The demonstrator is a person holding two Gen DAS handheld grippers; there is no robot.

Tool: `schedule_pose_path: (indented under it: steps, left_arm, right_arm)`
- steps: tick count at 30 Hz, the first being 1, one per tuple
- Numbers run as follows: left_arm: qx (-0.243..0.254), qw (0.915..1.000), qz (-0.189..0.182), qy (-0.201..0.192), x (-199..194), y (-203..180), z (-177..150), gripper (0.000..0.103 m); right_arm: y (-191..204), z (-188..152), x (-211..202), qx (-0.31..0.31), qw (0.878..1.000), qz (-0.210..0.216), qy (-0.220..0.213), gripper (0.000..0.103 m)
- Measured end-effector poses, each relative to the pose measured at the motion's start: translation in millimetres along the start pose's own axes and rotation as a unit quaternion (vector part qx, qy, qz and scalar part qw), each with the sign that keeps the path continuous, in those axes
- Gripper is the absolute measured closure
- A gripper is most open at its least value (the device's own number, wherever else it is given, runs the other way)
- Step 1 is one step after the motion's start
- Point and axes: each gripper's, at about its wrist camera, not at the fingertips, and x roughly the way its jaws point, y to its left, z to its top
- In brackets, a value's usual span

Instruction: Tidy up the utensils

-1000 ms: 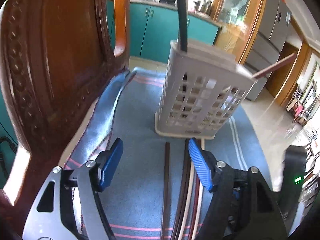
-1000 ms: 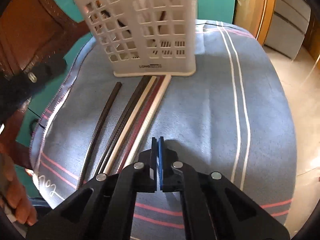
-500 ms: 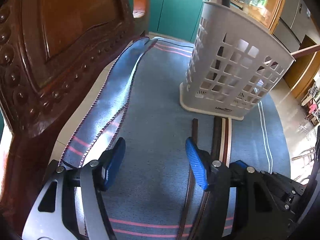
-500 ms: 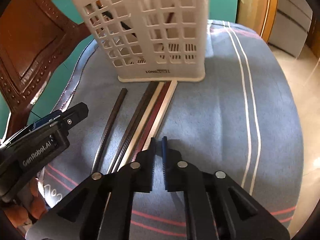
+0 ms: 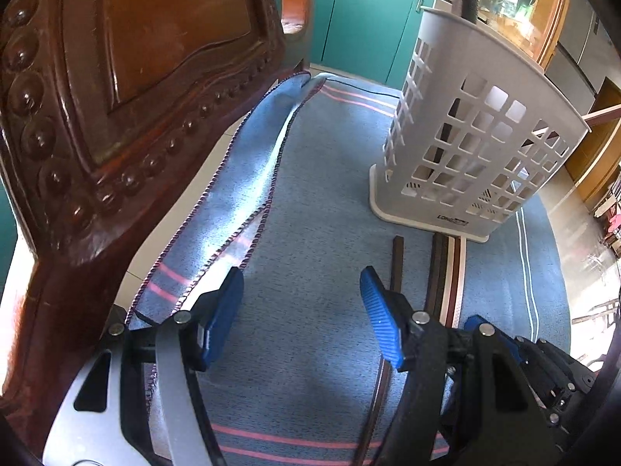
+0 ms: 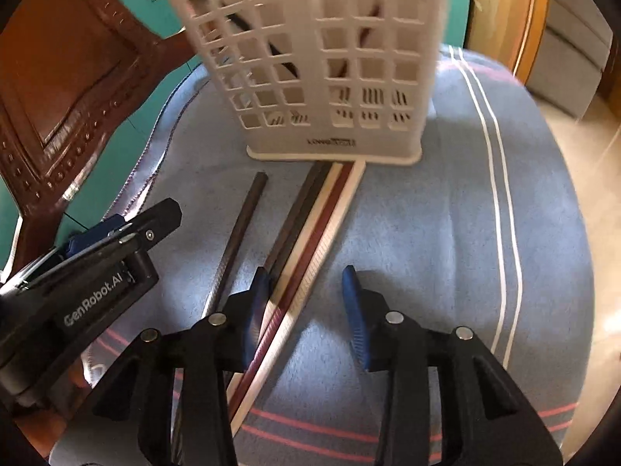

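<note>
We're opening the right gripper [image 6: 306,303] over the chopsticks [image 6: 310,233] lying w/ tips at the holder [image 6: 330,77], nothing clamped yet; left gripper [image 5: 300,310] is hovering wide and empty beside the lone chopstick [image 5: 396,264], probably to leave room.

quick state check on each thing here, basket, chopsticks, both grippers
basket: upright on the towel, utensils inside
lone chopstick: flat, apart from the others
chopstick bundle: flat, side by side
left gripper: open, empty
right gripper: opening, over the bundle
</note>
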Motion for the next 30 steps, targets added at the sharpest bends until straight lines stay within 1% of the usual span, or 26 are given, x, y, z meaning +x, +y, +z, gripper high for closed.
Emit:
schedule_pose_path:
  steps: [2, 4, 5, 6, 8, 9, 10, 11, 12, 16, 18, 19, 20, 21, 24, 28, 29, 30]
  left_arm:
    - [0.001, 1.0000, -0.001, 0.001, -0.4, 0.7, -0.9, 0.040]
    - [0.001, 1.0000, -0.001, 0.002, -0.7, 0.9, -1.1, 0.040]
    - [0.001, 1.0000, -0.001, 0.002, -0.4, 1.0, -1.1, 0.040]
    - [0.002, 1.0000, -0.002, 0.003, -0.5, 1.2, -1.1, 0.040]
    - [0.002, 1.0000, -0.004, 0.003, -1.5, 1.4, -1.7, 0.039]
    - [0.003, 1.0000, -0.004, 0.003, -1.3, 1.3, -1.8, 0.040]
    - [0.003, 1.0000, -0.004, 0.003, -1.2, 0.9, -2.0, 0.039]
    - [0.004, 1.0000, -0.004, 0.003, -1.2, 0.8, -2.0, 0.040]
    - [0.004, 1.0000, -0.005, 0.003, -1.0, 0.5, -2.1, 0.039]
    - [0.005, 1.0000, -0.002, 0.004, -0.7, 0.2, -2.8, 0.039]
    - [0.004, 1.0000, 0.000, 0.003, -0.4, 0.4, -2.7, 0.039]
    - [0.004, 1.0000, 0.000, 0.003, -0.3, 0.6, -2.6, 0.039]
    - [0.003, 1.0000, -0.001, 0.003, -0.4, 0.6, -2.7, 0.039]
    - [0.003, 1.0000, -0.001, 0.002, -0.5, 0.4, -2.8, 0.039]
    - [0.002, 1.0000, 0.001, 0.001, -0.5, 1.2, -2.3, 0.038]
    - [0.002, 1.0000, 0.000, -0.001, -0.8, 2.3, -1.5, 0.038]
    - [0.001, 1.0000, 0.000, -0.001, -0.9, 2.2, -1.3, 0.038]
    - [0.000, 1.0000, 0.000, -0.002, -1.2, 2.4, -0.8, 0.038]
  right_arm:
    - [0.3, 1.6, 1.0, 0.005, 1.000, -0.002, 0.002, 0.064]
    - [-0.8, 3.0, 1.7, 0.010, 1.000, 0.006, 0.007, 0.071]
    - [-1.9, 3.0, 0.9, 0.012, 1.000, 0.010, 0.009, 0.077]
    - [-2.8, 3.7, 0.2, 0.015, 1.000, 0.004, 0.009, 0.084]
    - [-5.7, 4.2, -0.9, 0.015, 1.000, -0.005, 0.010, 0.095]
    - [-8.6, 3.8, -1.6, 0.017, 1.000, -0.005, 0.012, 0.099]
    - [-10.5, 3.7, -2.0, 0.019, 1.000, -0.005, 0.013, 0.100]
    - [-12.0, 3.1, -3.0, 0.018, 1.000, -0.011, 0.013, 0.101]
    - [-14.9, 1.7, -2.5, 0.015, 0.999, -0.028, 0.016, 0.102]
    - [-24.1, -2.2, -1.5, 0.027, 0.999, -0.017, 0.019, 0.102]
    - [-28.4, -2.1, -1.6, 0.046, 0.999, 0.010, 0.023, 0.102]
    - [-29.0, -1.7, -0.4, 0.053, 0.998, 0.017, 0.028, 0.101]
    - [-29.1, -1.3, 0.2, 0.056, 0.998, 0.023, 0.032, 0.096]
    - [-27.9, -0.4, 1.5, 0.058, 0.997, 0.025, 0.033, 0.093]
    - [-18.6, 2.6, 4.3, 0.049, 0.998, 0.012, 0.033, 0.093]
    - [-13.9, 3.1, 3.2, 0.060, 0.997, 0.022, 0.034, 0.093]
    - [-13.7, 3.4, 2.7, 0.061, 0.997, 0.031, 0.034, 0.091]
    - [-14.3, 3.8, 2.5, 0.063, 0.997, 0.040, 0.037, 0.080]
